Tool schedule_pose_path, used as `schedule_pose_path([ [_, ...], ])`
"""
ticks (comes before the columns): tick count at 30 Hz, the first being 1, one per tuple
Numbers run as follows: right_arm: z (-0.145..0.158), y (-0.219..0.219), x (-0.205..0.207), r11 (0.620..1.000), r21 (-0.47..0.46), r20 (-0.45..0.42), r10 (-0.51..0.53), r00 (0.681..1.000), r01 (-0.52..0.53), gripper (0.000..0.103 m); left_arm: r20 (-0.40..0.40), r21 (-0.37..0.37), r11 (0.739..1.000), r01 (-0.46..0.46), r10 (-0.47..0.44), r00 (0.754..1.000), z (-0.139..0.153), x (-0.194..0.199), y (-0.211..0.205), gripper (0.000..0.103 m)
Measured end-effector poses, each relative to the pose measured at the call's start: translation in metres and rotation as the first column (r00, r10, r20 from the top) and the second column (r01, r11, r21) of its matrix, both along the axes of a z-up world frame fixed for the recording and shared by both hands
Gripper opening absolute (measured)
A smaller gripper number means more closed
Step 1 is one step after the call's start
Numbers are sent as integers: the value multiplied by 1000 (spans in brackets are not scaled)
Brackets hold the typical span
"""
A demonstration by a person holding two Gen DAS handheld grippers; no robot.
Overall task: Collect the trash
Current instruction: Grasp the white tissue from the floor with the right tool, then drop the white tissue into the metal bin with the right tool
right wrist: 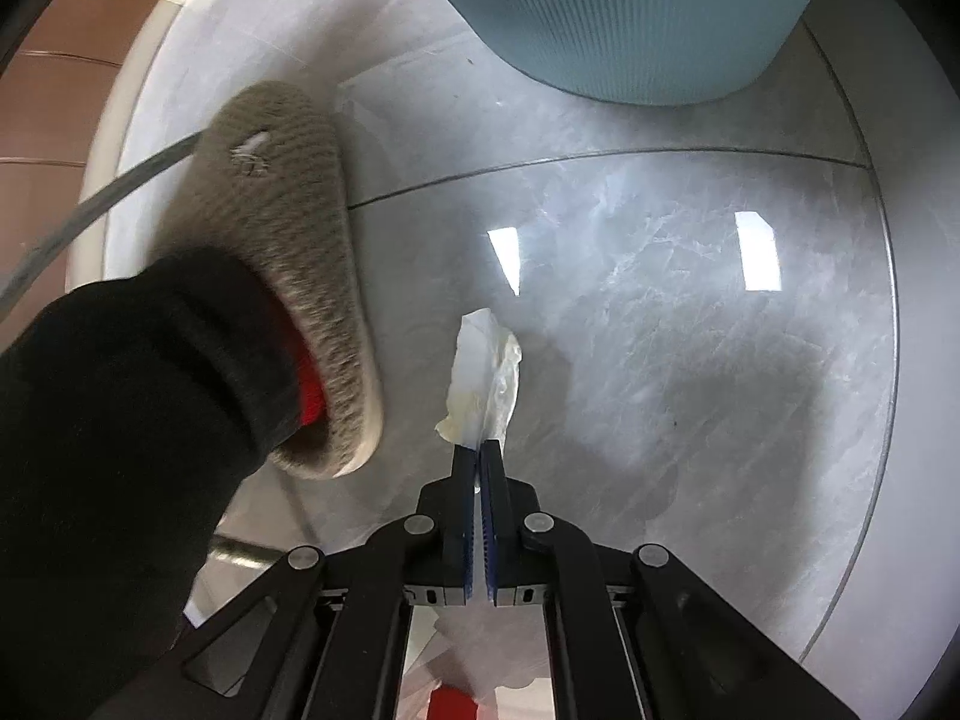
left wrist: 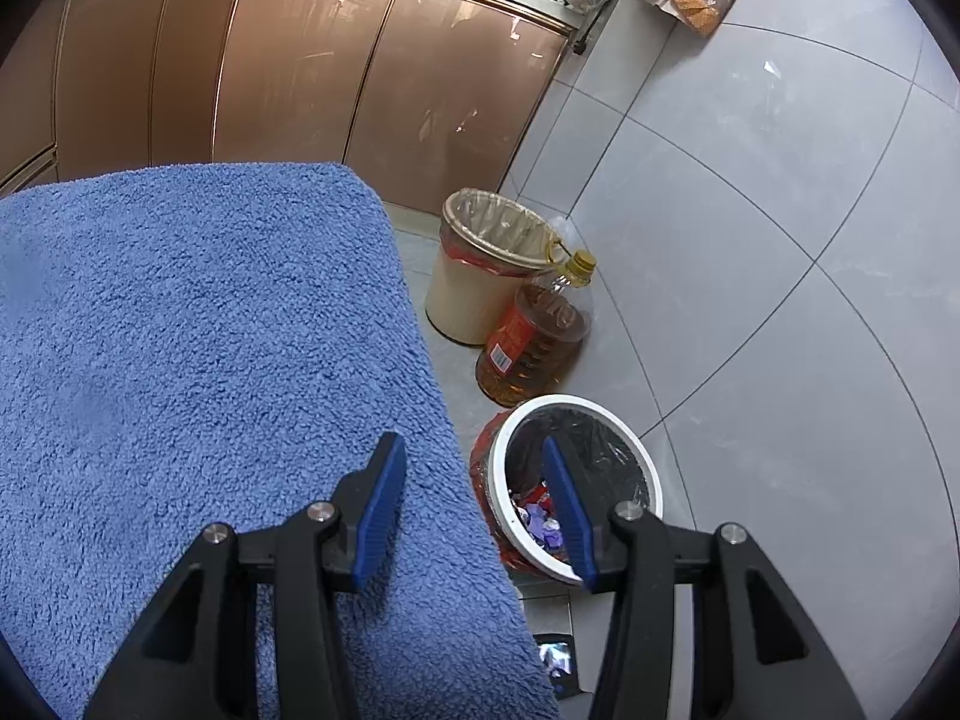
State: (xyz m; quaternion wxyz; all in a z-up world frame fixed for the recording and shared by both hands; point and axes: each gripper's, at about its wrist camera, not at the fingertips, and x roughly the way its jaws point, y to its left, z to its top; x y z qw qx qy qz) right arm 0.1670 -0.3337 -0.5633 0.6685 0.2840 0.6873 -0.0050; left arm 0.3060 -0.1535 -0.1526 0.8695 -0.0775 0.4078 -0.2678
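In the right wrist view my right gripper [right wrist: 478,447] is shut on a crumpled white tissue [right wrist: 483,378], which sticks out past the fingertips above the glossy grey floor tiles [right wrist: 690,324]. In the left wrist view my left gripper [left wrist: 471,450] is open and empty, held above the edge of a blue fluffy towel [left wrist: 198,360]. Its right finger [left wrist: 567,504] hangs over a white-rimmed trash bin [left wrist: 600,411] with a black liner and several scraps inside. A cream bin [left wrist: 474,294] with a clear liner stands farther off.
A bottle of cooking oil [left wrist: 534,330] stands between the two bins. Brown cabinet doors [left wrist: 288,66] run behind. A person's grey slipper [right wrist: 300,252] and black trouser leg [right wrist: 120,450] are left of the tissue. A teal ribbed container [right wrist: 648,12] stands ahead.
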Motion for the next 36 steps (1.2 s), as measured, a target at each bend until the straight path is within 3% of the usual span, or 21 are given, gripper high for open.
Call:
schedule_pose_path([
  [5, 44, -4, -19, 1000, -11, 68, 29, 997, -29, 2, 1, -3, 1000, 0, 0, 1000, 0, 0, 1, 46],
  [13, 142, -12, -32, 992, -99, 202, 94, 975, -75, 2, -1, -6, 1000, 0, 0, 1000, 0, 0, 1, 46],
  [19, 223, -19, -32, 992, -120, 347, 89, 934, -50, 2, -2, -10, 1000, 0, 0, 1000, 1, 0, 1, 46],
  [26, 314, -41, -17, 986, -158, 522, 45, 852, 45, 3, -2, -12, 1000, -1, 1, 1000, 2, 0, 1, 46],
  [30, 336, -49, 7, 971, -216, 562, 39, 826, 101, 3, -1, -12, 1000, 0, 0, 1000, 2, 0, 1, 46],
  [36, 327, -71, 42, 949, -268, 525, -2, 851, 167, 8, -1, -12, 1000, -2, 2, 1000, 1, 0, 1, 46],
])
